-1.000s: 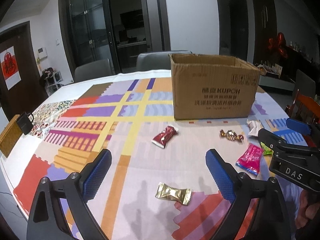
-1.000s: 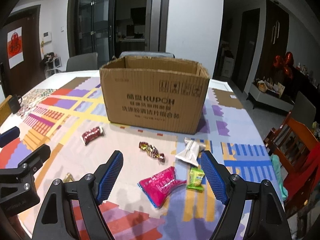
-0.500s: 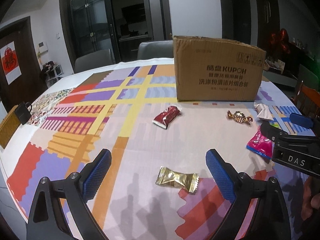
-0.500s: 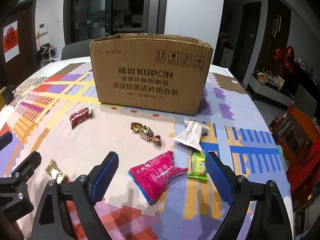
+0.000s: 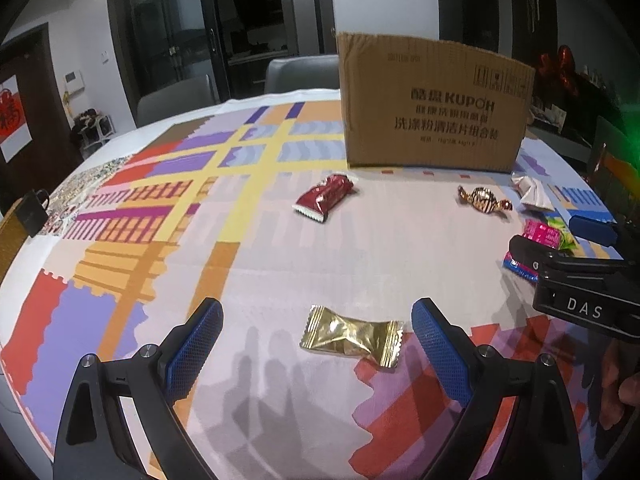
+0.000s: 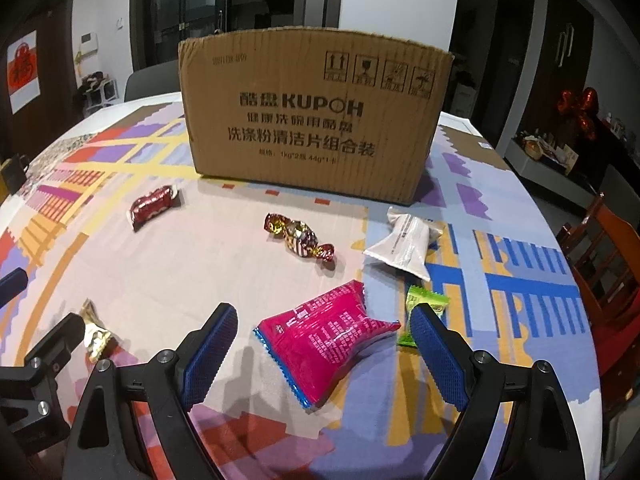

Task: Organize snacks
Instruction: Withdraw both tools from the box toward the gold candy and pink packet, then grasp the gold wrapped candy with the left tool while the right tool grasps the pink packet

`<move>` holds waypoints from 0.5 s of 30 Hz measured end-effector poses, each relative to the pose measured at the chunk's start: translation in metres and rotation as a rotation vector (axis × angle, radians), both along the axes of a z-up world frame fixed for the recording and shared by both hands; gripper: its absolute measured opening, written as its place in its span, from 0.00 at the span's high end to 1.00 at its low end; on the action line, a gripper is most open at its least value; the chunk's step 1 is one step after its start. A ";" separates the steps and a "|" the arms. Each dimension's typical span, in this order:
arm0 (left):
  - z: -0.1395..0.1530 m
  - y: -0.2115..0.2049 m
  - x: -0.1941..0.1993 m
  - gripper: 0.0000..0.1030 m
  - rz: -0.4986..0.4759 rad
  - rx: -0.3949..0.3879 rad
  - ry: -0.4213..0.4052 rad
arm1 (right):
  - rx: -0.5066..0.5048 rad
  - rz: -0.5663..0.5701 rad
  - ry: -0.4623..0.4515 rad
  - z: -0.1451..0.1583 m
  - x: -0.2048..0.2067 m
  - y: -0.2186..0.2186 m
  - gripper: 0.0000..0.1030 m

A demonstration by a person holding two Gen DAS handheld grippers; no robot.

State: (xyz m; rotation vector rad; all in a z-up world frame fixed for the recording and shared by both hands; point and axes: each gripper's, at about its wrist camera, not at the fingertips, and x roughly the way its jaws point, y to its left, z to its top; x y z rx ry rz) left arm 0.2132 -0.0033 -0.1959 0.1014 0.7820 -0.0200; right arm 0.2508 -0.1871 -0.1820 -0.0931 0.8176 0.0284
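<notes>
A cardboard box (image 5: 434, 106) stands on the patterned tablecloth, also in the right wrist view (image 6: 316, 120). My left gripper (image 5: 318, 344) is open, low over a gold candy (image 5: 352, 334) lying between its fingers. My right gripper (image 6: 324, 344) is open around a pink packet (image 6: 326, 340). A red candy (image 5: 326, 196), a brown striped twist candy (image 6: 300, 236), a white packet (image 6: 406, 242) and a green candy (image 6: 424, 304) lie loose on the cloth. The right gripper (image 5: 576, 264) shows at the right of the left wrist view.
The table (image 5: 120, 208) is round, its edge close at the left and at the right (image 6: 560, 240). A black item (image 5: 32, 214) sits at the far left edge. Grey chairs (image 5: 176, 104) stand behind; a wooden chair (image 6: 600, 248) stands right.
Both grippers have dropped lower and moved forward. The gold candy now lies between the left fingers and the pink packet between the right fingers. Both stay open.
</notes>
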 end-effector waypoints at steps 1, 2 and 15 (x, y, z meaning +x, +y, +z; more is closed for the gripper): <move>-0.002 0.000 0.001 0.06 0.000 -0.002 0.007 | 0.000 0.001 0.005 -0.002 0.001 0.000 0.14; -0.003 0.001 0.001 0.06 -0.001 -0.005 0.013 | 0.001 0.001 0.009 -0.003 0.003 0.000 0.14; -0.021 0.001 0.012 0.25 -0.026 -0.035 0.106 | 0.004 0.013 0.078 -0.022 0.018 0.005 0.14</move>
